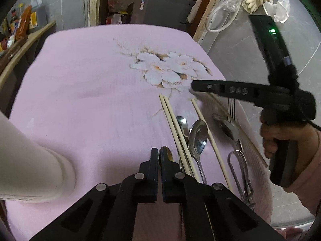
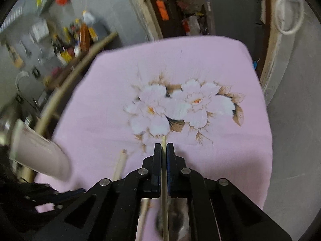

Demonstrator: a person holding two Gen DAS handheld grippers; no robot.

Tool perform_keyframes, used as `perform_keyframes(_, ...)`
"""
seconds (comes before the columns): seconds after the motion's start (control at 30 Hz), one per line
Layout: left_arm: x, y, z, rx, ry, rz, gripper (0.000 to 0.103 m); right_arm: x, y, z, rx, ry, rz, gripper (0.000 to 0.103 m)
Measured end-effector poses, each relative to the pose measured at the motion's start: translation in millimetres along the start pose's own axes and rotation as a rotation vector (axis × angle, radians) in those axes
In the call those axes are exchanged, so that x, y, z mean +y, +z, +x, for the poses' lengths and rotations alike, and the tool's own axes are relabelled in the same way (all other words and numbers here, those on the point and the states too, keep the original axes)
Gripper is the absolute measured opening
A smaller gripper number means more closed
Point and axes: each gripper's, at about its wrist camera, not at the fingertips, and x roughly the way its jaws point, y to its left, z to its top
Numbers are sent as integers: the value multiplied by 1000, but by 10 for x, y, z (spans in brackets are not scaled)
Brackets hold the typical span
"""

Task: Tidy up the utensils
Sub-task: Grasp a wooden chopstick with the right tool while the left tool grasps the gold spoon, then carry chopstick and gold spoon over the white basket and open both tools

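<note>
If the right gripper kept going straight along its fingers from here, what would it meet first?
The right gripper, shut on a chopstick, points across the pink cloth toward the printed flowers. Nothing stands ahead; it would likely meet the cloth first, though its height is unclear.

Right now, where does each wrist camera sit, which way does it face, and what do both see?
Left wrist: on the left gripper, shut on a spoon, facing across the pink cloth at loose chopsticks; the right gripper and right hand show.
Right wrist: on the right gripper, shut on a chopstick, facing the cloth's flower print.
Shared: cloth, flower print.
</note>
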Motion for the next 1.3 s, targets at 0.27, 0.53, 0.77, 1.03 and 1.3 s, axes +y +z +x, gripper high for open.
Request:
perform_keyframes(0.27, 12, -7, -551, -124, 56, 16, 3, 3, -202, -672, -204, 103, 247, 4)
perform_keyframes(0.53, 173, 90, -1120, -274, 80, 23, 3, 261, -486, -1081, -438, 149, 383, 5)
perform_keyframes(0.77, 451, 238, -1691, -370, 68, 10, 3, 767, -394, -1324, -573, 140, 312, 4)
perform_keyframes(1.03, 929, 380, -2260, -476, 118, -24, 3, 1507, 1, -1453, -681, 170, 234, 4)
perform_keyframes(1.3, 1518, 451, -2681, -588, 225, -89, 3, 2107, 164, -1369, -836, 140, 271, 4)
